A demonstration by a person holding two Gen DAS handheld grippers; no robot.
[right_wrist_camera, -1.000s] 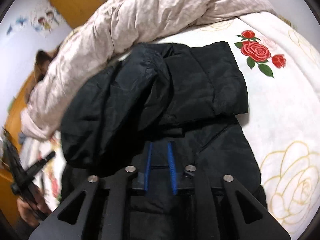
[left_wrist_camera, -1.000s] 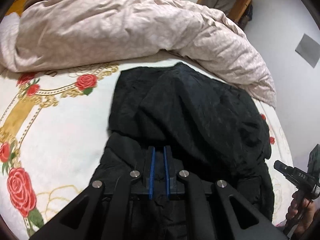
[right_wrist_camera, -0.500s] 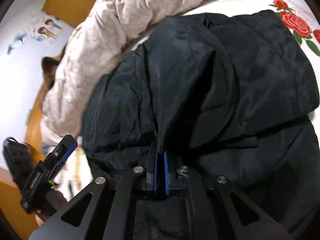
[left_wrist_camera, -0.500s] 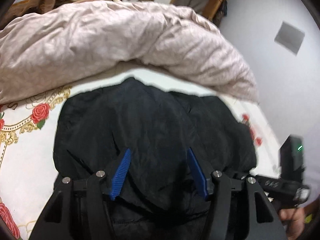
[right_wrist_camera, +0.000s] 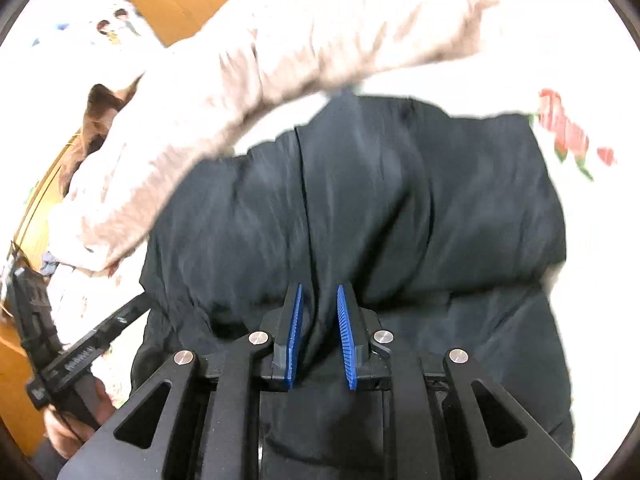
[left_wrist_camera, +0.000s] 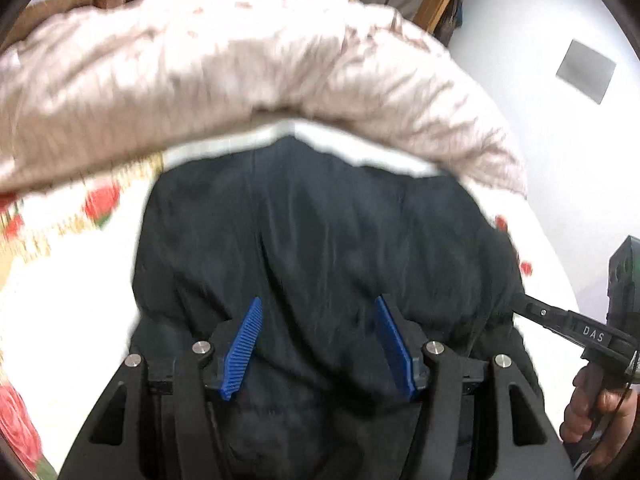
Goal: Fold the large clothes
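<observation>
- I see the black jacket (left_wrist_camera: 328, 240) lying on the bed (left_wrist_camera: 60, 280), folded into a broad bundle; its far edge sits just short of the pink duvet (left_wrist_camera: 240, 80) heaped across the far side.
- In my right view the jacket (right_wrist_camera: 400, 208) runs longer left to right than near to far, and a seam or fold line runs from its far edge toward me.
- My left claw (left_wrist_camera: 318, 344) has its blue pads (left_wrist_camera: 242, 348) well apart. They are just above the jacket with cloth between them, but they press on nothing.
- My right claw (right_wrist_camera: 318, 336) has just been opening. Its pads (right_wrist_camera: 345, 336) stand a narrow gap apart with a ridge of jacket cloth rising between them; the cloth hangs loose rather than pinched.
- The right claw shows at the right edge of my left view (left_wrist_camera: 568, 324), a hand (left_wrist_camera: 592, 412) on its grip; it reaches the jacket's right edge, and the white letters "DAS" read on its arm.
- The left claw appears at the left of my right view (right_wrist_camera: 108, 328); its lettering is too blurred to read.
- Red roses (right_wrist_camera: 564, 128) are printed on the bed sheet, right of the jacket.
</observation>
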